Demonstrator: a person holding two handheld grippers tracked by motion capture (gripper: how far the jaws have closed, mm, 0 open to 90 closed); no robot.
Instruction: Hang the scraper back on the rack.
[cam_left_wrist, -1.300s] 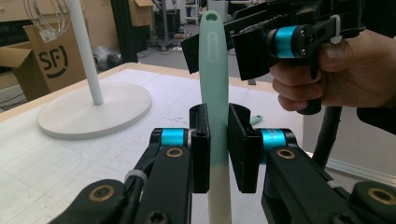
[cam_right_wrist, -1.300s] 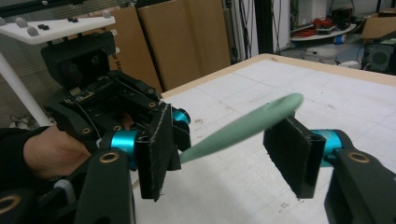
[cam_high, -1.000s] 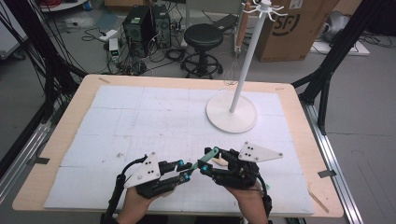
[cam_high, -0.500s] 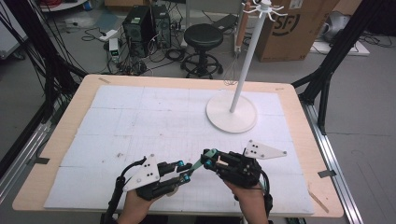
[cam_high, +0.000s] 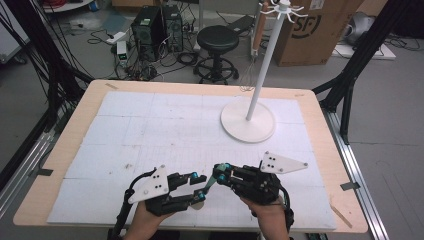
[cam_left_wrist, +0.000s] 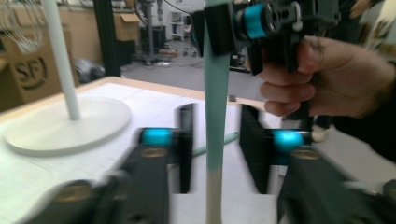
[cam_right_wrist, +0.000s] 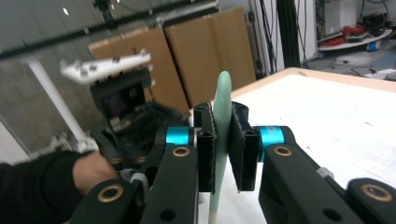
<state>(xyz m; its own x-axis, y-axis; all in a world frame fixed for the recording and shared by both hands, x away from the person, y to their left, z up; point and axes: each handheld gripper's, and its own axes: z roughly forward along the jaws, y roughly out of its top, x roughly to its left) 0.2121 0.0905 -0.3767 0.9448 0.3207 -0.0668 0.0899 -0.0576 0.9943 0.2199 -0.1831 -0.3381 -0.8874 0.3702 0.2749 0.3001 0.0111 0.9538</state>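
Right hand-held gripper is clamping the mint spatula; left gripper view is showing left hand-held gripper just opening, jaws clear of it

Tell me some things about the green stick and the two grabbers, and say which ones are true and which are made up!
1. The right gripper is clamped on the green stick. True.
2. The left gripper squeezes the stick tight. False: its jaws have just been opening, and the stick stands between them with gaps on both sides.
3. The white stand is lying on its side. False: it stands upright on its round base.
4. A black stool stands on the floor beyond the table. True.
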